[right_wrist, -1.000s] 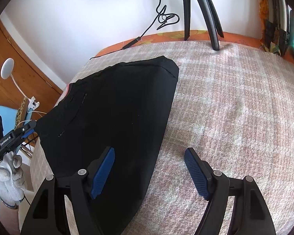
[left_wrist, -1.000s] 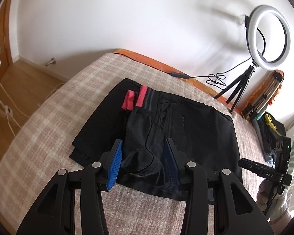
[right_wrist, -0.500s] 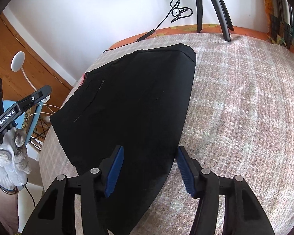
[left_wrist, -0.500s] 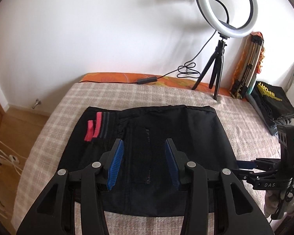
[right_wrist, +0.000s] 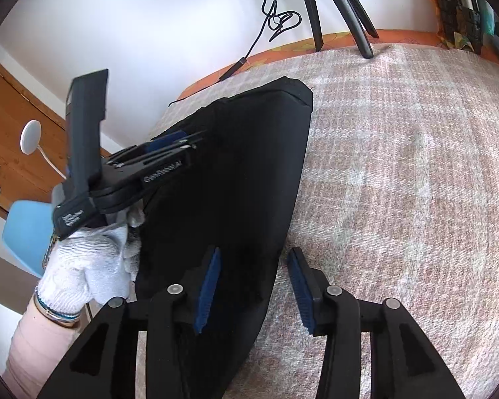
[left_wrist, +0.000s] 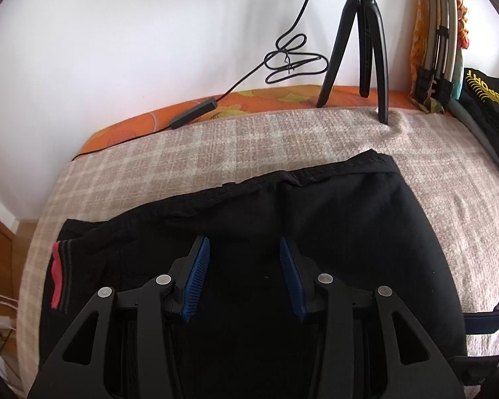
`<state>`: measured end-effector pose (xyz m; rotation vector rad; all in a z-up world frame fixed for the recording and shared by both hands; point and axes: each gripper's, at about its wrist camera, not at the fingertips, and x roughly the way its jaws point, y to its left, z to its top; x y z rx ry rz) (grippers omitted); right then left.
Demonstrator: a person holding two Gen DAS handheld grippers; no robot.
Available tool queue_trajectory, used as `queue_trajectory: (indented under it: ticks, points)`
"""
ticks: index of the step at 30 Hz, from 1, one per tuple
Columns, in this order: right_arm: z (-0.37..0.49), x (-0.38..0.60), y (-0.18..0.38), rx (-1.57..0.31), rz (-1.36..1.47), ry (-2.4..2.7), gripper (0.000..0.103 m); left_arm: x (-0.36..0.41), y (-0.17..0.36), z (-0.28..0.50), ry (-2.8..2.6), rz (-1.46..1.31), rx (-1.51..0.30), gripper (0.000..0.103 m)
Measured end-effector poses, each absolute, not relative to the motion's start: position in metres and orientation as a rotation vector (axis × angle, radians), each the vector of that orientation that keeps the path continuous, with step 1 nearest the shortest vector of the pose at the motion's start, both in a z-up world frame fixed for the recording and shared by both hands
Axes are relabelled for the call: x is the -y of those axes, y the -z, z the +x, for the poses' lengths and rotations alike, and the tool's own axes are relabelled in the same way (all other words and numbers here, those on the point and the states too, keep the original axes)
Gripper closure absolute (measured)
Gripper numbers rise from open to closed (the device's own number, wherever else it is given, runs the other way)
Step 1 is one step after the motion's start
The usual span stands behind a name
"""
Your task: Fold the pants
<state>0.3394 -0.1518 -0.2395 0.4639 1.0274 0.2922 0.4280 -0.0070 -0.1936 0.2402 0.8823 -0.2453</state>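
Black pants (left_wrist: 316, 249) lie folded flat on the plaid blanket (left_wrist: 249, 139), with a red and grey cuff (left_wrist: 58, 276) at their left edge. My left gripper (left_wrist: 244, 276) hovers low over the middle of the pants, open, with no cloth pinched. In the right wrist view it (right_wrist: 169, 143) is held by a white-gloved hand (right_wrist: 89, 259). My right gripper (right_wrist: 254, 286) straddles the right edge of the pants (right_wrist: 233, 183). Its jaws are opening, and the cloth edge lies between the pads without being pressed. One of its pads (left_wrist: 482, 321) shows at the right of the left wrist view.
A black tripod (left_wrist: 359, 33) stands at the blanket's far edge with a cable (left_wrist: 289, 60) and an inline switch (left_wrist: 193, 116). A black bag with yellow print (left_wrist: 485, 99) lies at the far right. Bare blanket (right_wrist: 399, 183) spreads to the right. A blue chair (right_wrist: 26, 232) stands left of the bed.
My left gripper let go of the bunched pant leg, which now lies flat, and swung in low over the pants. My right gripper's jaws narrowed around the pants' right edge.
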Motion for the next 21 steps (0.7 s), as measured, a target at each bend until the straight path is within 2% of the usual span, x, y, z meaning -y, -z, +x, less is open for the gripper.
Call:
queue_trajectory:
  ticks: [2, 5, 6, 10, 14, 17, 18, 21]
  points:
    - [0.341, 0.149, 0.239, -1.023, 0.45, -0.295, 0.054, 0.005, 0.194, 0.427, 0.247, 0.23, -0.869, 0.059]
    - [0.347, 0.141, 0.239, -1.025, 0.408, -0.294, 0.071, 0.004, 0.19, 0.426, 0.248, 0.23, -0.896, 0.059]
    - [0.349, 0.14, 0.239, -1.028, 0.411, -0.293, 0.072, 0.001, 0.186, 0.423, 0.25, 0.228, -0.91, 0.06]
    - [0.35, 0.15, 0.242, -1.051, 0.504, -0.322, 0.072, -0.016, 0.174, 0.391, 0.263, 0.249, -0.901, 0.06]
    - [0.344, 0.154, 0.243, -1.053, 0.54, -0.334, 0.062, -0.042, 0.186, 0.355, 0.257, 0.283, -0.926, 0.059]
    - [0.34, 0.141, 0.242, -1.025, 0.488, -0.323, 0.061, -0.061, 0.191, 0.329, 0.247, 0.254, -0.905, 0.059]
    - [0.34, 0.138, 0.241, -1.02, 0.47, -0.319, 0.072, -0.065, 0.192, 0.32, 0.25, 0.255, -0.887, 0.059]
    - [0.347, 0.135, 0.242, -1.024, 0.486, -0.31, 0.096, -0.068, 0.198, 0.307, 0.252, 0.278, -0.834, 0.059]
